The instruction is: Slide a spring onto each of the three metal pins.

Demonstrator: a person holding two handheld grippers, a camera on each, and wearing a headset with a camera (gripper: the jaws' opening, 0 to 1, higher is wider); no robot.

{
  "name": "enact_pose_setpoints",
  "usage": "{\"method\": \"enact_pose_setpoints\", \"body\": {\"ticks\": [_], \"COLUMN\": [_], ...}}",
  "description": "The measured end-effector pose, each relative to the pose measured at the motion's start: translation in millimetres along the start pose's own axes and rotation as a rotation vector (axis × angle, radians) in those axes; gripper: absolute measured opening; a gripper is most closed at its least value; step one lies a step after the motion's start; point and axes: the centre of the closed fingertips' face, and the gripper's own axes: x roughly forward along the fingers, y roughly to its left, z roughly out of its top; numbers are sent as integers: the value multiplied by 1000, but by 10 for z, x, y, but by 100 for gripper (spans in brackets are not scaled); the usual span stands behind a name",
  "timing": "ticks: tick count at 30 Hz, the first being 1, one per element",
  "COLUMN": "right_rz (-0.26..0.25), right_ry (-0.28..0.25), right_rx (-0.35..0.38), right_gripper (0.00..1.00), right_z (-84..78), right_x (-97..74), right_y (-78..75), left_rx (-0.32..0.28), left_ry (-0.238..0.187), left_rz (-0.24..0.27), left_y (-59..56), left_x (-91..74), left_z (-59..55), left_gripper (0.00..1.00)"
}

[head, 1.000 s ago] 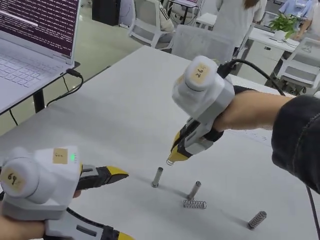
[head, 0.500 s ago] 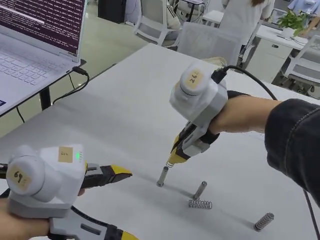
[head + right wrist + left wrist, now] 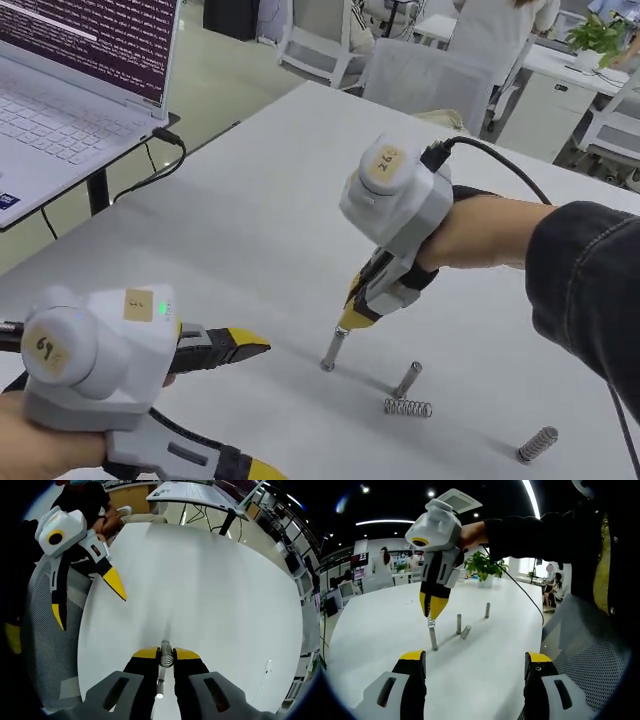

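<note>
Two handheld units in white moulded housings. The right gripper (image 3: 343,325) has a round cap with a handwritten paper label (image 3: 385,160) reading "26". The left gripper (image 3: 258,408) has a tag (image 3: 50,348) marked "69" and a green light (image 3: 160,308). Both end in black jaws with yellow tips. Behind the right jaws are a black cable (image 3: 500,160) and a dark denim sleeve (image 3: 585,270).

An open laptop (image 3: 70,100) sits to the left of the white surface (image 3: 250,200). A grey chair (image 3: 425,85) and a green plant (image 3: 598,32) stand behind.
</note>
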Motion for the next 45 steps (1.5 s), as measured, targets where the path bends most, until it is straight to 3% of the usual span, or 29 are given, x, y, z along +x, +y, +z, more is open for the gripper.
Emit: {"method": "enact_pose_setpoints", "body": {"ticks": [30,45], "right_rz": [17,20], "right_ry": [13,34], "right_rx": [17,21], "right_gripper": [8,8], "right_z": [-49,-105], "right_x": [160,331], "right_y": [-53,-32], "left_rx": [-12,-16], "left_ry": [6,7], "left_rz": [-10,-5], "left_y": [20,29], "left_x": [35,35], "left_z": [-41,-50], "left_gripper": [77,77]}}
